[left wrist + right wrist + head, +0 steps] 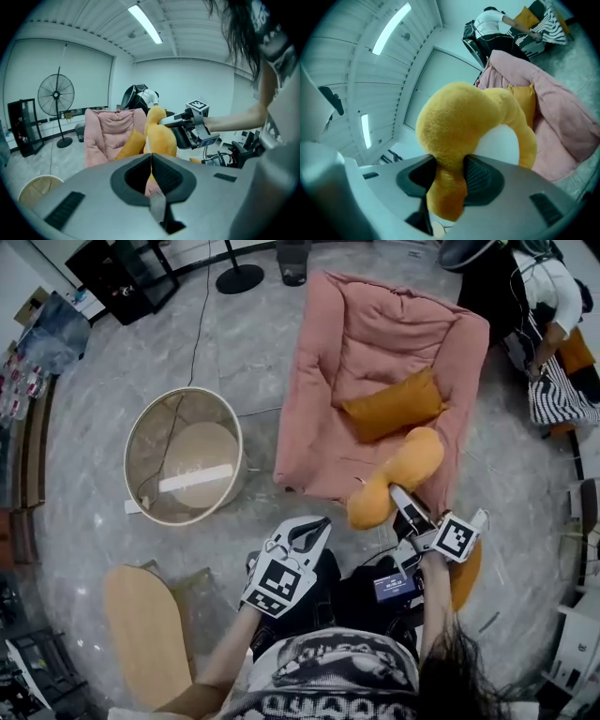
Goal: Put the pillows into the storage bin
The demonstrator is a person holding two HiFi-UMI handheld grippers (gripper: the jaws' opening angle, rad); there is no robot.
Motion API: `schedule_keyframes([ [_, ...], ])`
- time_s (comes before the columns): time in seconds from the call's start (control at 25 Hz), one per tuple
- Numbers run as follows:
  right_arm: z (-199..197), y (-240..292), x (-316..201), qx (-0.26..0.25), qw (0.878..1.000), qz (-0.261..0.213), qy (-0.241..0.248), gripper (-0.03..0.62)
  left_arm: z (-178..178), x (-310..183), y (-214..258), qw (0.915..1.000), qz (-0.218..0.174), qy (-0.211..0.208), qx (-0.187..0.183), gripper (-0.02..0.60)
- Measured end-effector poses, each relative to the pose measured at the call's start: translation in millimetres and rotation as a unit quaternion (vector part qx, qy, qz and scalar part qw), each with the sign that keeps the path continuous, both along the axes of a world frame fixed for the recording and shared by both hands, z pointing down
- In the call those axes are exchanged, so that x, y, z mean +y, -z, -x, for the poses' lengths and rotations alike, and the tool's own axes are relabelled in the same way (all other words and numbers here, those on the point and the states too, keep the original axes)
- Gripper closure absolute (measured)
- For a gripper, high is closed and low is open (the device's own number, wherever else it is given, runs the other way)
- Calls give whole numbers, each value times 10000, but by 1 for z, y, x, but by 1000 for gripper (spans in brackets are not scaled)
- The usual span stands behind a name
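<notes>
Grey marble floor [84, 493] all round me. Pink floor chair [375, 343] at my 12 to 1 o'clock, open and lying back. Round storage bin [141, 432] on the floor at my 10 o'clock, at the chair's 9 o'clock and a little apart from it, mouth up. Light wooden board [141, 634] at my 8 o'clock, close to me. Standing fan [56, 93] shows far back in the left gripper view, at the chair's 9 o'clock.

Yellow curved pillow [398, 474] hangs over the chair's near corner, at about the chair's 5 o'clock, outside the bin and well apart from it. Orange square pillow [394, 404] lies on the chair seat just past the yellow one at its 12 o'clock. Whether the two touch, I can't tell.

Right gripper [398, 495] is clamped on the yellow pillow. Its own view shows both pads squeezing the plush [450, 140], with the pinched end sticking out below the jaws. Left gripper [314, 526] sits at my 11 o'clock, low and close to me, jaws pressed together on nothing, aimed toward the chair.
</notes>
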State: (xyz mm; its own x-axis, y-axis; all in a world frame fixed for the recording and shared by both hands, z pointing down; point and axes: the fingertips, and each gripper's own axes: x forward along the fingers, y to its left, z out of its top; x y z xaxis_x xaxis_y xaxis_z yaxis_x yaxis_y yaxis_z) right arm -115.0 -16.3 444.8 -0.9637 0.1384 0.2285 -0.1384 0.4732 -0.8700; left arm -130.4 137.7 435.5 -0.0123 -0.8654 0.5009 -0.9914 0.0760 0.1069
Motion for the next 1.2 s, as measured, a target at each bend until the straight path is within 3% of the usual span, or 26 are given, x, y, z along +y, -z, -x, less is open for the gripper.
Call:
schedule_keyframes([
  [0.24, -76, 14, -35, -136, 9977, -93, -662, 428, -38, -42, 9, 9982, -84, -576, -150, 569],
  [0.4, -144, 10, -66, -97, 9937, -82, -1113, 428, -83, -79, 11, 9950, -79, -964, -241, 569],
  [0.84, -371, -1, -136, 0, 9738, -38, -2272, 428, -275, -150, 9, 9811, 13, -1935, 20, 569],
  [1.2, -550, -62, -190, 736, 9519, -200, -2969, 428, -414, -206, 6, 9558, 3, -2942, -12, 569],
])
